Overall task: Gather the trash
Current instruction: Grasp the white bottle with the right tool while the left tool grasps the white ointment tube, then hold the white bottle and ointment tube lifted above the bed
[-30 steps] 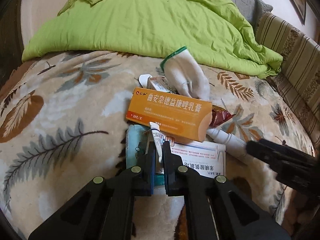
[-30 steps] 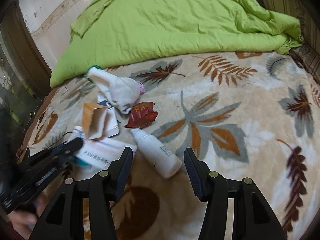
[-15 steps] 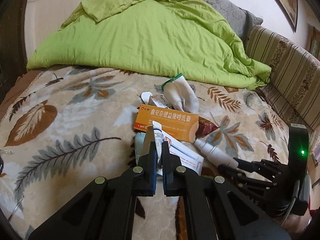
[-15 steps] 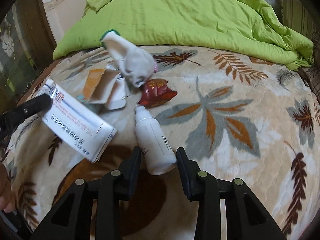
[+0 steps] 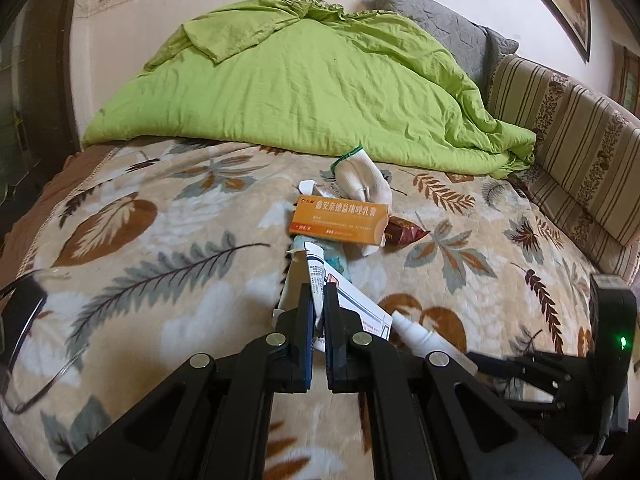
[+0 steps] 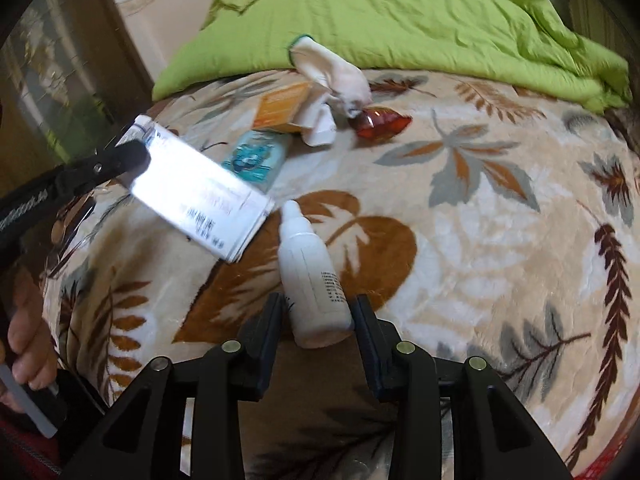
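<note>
My left gripper (image 5: 318,308) is shut on the edge of a flat white medicine box (image 5: 352,304), held up off the bed; the right wrist view shows that box (image 6: 196,196) hanging from the left gripper (image 6: 124,158). My right gripper (image 6: 316,320) is shut on the base of a white dropper bottle (image 6: 308,268), nozzle pointing away. On the leaf-patterned blanket (image 5: 160,264) lie an orange box (image 5: 340,220), a white glove (image 5: 360,178), a red wrapper (image 5: 404,232) and a teal packet (image 6: 256,156).
A green quilt (image 5: 304,92) is heaped across the far end of the bed. A striped cushion back (image 5: 580,152) runs along the right. Spectacles (image 5: 24,340) lie at the blanket's left edge. A person's hand (image 6: 28,336) shows at the lower left.
The left gripper has lifted the white box off the pile and drawn back. The right gripper went from wide open to shut on the white bottle and raised it.
</note>
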{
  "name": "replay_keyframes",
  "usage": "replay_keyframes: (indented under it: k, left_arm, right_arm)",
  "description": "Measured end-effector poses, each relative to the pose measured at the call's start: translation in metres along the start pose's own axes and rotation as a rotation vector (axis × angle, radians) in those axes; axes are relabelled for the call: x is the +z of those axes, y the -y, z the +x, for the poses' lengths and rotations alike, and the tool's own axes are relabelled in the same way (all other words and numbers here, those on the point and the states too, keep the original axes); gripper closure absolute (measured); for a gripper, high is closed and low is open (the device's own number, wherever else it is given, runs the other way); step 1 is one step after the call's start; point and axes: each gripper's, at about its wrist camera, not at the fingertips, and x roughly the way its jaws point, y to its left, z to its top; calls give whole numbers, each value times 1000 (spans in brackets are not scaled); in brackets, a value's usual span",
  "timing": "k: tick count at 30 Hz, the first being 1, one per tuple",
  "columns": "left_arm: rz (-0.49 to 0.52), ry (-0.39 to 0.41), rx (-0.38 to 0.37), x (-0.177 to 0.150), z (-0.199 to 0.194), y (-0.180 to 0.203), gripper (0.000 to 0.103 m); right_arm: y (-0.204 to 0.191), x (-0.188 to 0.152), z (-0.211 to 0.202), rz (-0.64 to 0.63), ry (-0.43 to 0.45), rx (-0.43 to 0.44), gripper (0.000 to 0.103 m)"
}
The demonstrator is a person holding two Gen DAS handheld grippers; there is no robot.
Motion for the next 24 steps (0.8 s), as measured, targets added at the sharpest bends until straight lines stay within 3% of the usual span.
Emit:
replay_keyframes:
  k: [9,12,19,24]
  left_arm:
    - [3,-2,62,-16,-1,-10,99]
    - [8,5,78,-17,3,-10,99]
    - [34,75,91,-15,-2,2,99]
    - [58,144,101,-12,-10,9,99]
  right_arm:
    - [-12,12,19,-46,-3,-33,59]
    - [-14,11,25,-53,-19,-50,70]
    - [-1,16,-11,-10,153,-80,71]
    - [9,19,-19,37,189,-70,71]
